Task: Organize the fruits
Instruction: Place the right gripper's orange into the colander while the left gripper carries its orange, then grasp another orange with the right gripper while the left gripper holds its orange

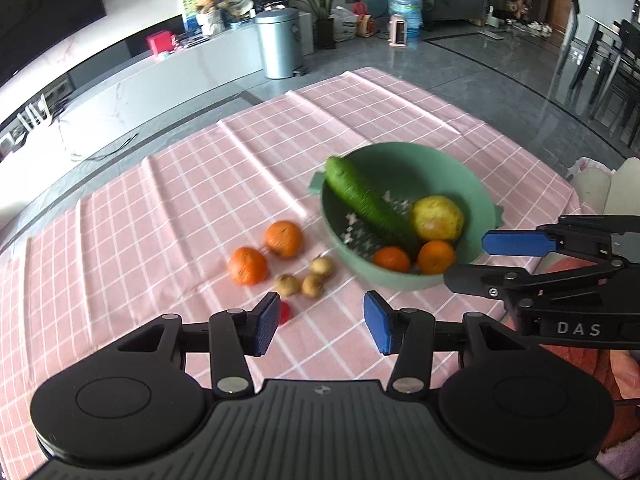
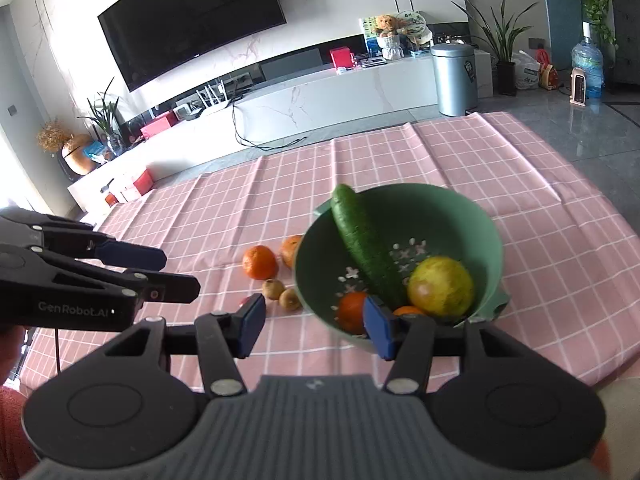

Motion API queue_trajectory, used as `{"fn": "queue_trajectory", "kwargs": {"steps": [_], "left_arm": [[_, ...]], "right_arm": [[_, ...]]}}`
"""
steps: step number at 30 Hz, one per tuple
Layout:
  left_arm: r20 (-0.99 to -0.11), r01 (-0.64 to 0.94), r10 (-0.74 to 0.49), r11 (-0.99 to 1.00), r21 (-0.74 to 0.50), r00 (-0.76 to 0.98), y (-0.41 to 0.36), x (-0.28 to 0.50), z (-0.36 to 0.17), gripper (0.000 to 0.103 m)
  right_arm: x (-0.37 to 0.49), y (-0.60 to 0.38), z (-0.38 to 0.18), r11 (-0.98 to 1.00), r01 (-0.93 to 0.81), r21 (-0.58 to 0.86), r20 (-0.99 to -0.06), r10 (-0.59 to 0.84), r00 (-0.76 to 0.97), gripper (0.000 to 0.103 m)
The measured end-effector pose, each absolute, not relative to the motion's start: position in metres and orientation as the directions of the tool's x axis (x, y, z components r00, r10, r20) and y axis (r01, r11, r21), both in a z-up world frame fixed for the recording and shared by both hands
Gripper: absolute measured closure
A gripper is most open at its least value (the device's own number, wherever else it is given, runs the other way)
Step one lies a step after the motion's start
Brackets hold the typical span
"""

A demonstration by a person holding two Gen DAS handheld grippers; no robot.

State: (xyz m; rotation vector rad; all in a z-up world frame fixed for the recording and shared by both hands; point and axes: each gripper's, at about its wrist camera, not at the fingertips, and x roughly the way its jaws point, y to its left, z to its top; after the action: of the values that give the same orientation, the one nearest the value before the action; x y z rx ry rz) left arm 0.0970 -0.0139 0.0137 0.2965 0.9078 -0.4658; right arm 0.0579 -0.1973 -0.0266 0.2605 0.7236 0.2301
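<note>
Fruits fill the round green plastic colander bowl [image 1: 460, 184] at centre right of the left wrist view: a long dark green cucumber [image 1: 366, 198], a yellow-green apple [image 1: 438, 218] and two oranges [image 1: 436, 256]. Two more oranges [image 1: 283, 239] and three small brown fruits [image 1: 312, 284] lie on the pink checked tablecloth [image 1: 180, 200] just left of the bowl. Left gripper [image 1: 320, 322] and right gripper [image 2: 314, 326] both gape apart, empty.

White letters "DAS" stood on the black side of the right gripper [image 1: 516, 264] in the left wrist view, "GenRobot.AI" was printed on the left gripper [image 2: 176, 270] in the right wrist view, and the bin's sticker looked too blurred to read.
</note>
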Motion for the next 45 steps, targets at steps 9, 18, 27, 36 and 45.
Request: {"fn": "queue_trajectory", "kwargs": {"steps": [9, 18, 27, 36, 45], "left_arm": [[-0.809, 0.484, -0.260, 0.875, 0.033, 0.526, 0.023, 0.098, 0.000, 0.046], [-0.815, 0.470, -0.289, 0.883, -0.023, 0.503, 0.033, 0.144, -0.017, 0.046], [-0.840, 0.471, -0.254, 0.882, 0.002, 0.479, 0.021, 0.194, -0.060, 0.046], [-0.870, 0.502, -0.223, 0.864, 0.031, 0.439, 0.010, 0.226, -0.090, 0.046], [-0.873, 0.493, -0.243, 0.870, -0.003, 0.423, 0.012, 0.241, -0.104, 0.048]], "right_arm": [[0.065, -0.163, -0.036, 0.940, -0.205, 0.272, -0.644, 0.336, 0.687, 0.051], [0.126, -0.146, -0.035, 0.909, -0.388, 0.151, -0.689, 0.378, 0.618, 0.051], [0.181, -0.129, -0.048, 0.811, -0.584, -0.028, -0.741, 0.376, 0.557, 0.052], [0.218, -0.114, -0.056, 0.646, -0.747, -0.157, -0.808, 0.351, 0.473, 0.057], [0.245, -0.091, -0.067, 0.453, -0.860, -0.235, -0.867, 0.303, 0.396, 0.057]]}}
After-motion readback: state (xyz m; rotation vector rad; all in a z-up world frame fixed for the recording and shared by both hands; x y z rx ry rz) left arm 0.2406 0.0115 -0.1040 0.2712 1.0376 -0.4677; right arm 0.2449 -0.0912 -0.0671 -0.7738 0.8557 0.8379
